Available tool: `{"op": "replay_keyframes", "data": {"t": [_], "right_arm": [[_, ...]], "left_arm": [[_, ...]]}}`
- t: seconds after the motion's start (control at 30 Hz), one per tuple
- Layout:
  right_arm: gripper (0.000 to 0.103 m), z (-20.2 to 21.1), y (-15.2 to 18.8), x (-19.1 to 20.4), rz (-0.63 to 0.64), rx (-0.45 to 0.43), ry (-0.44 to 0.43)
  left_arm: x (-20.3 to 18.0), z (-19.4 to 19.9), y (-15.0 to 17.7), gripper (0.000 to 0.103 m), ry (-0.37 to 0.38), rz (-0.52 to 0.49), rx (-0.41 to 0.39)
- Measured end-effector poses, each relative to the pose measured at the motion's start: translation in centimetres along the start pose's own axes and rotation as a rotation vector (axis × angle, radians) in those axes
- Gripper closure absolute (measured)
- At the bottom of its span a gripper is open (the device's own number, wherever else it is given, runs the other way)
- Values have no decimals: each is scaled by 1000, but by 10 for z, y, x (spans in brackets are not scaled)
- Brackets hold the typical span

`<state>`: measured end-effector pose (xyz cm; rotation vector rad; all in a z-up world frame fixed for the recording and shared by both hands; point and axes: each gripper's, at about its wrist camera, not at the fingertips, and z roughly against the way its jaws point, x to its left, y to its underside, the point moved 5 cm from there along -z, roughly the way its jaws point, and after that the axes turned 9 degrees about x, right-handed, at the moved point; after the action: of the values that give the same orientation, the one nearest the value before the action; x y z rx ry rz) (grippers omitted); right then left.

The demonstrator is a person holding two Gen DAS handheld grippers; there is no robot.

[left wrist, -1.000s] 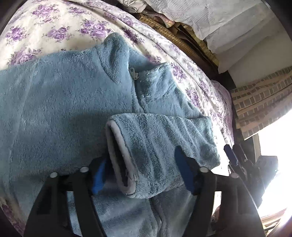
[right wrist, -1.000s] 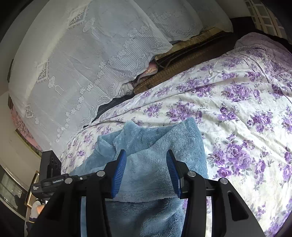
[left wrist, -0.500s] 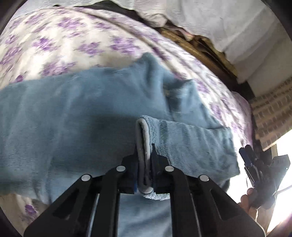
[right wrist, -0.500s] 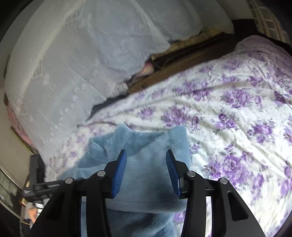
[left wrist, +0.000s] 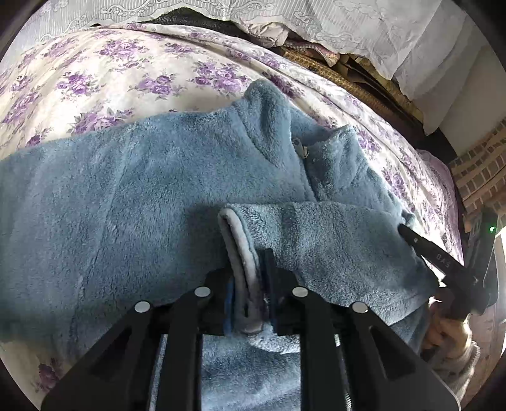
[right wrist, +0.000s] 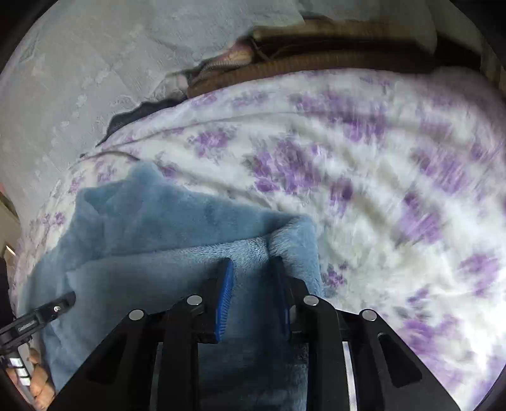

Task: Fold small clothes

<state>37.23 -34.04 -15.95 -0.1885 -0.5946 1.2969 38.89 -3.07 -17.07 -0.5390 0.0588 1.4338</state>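
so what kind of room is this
Most likely a bedroom. A blue fleece jacket lies spread on a bed with a purple-flowered quilt, white lace-trimmed cloth hangs behind it, and a checked curtain lets in daylight at the side.

text: pale lettering on right tongs | legibility: too small, unreadable

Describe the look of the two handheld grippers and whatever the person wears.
Both the left gripper and right gripper have matte black angular frames with round silver bolt heads and blue ribbed pads. The right one's black arm bears pale lettering, unreadable here. A light grey knit cuff covers the wrist.
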Motion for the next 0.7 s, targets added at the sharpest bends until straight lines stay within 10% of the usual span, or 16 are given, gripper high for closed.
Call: {"op": "replay_keyframes", "data": {"t": [0.13, 0.3, 0.43, 0.5, 0.6, 0.7], "right_arm": [[76, 53, 15, 14, 46, -101, 1], [68, 30, 76, 23, 181, -2, 96], [68, 68, 71, 22, 118, -140, 55], [54, 82, 70, 22, 115, -204, 41], [30, 38, 79, 28, 187, -6, 60], [30, 54, 77, 34, 205, -76, 96]], "left_arm": [[1, 0, -1, 85, 14, 8, 2], [5, 1, 0, 85, 45, 33, 13], [10, 14, 3, 85, 84, 74, 20], [13, 24, 5, 82, 97, 90, 5], [20, 39, 8, 72, 89, 102, -24], [26, 44, 17, 72, 80, 111, -15]]}}
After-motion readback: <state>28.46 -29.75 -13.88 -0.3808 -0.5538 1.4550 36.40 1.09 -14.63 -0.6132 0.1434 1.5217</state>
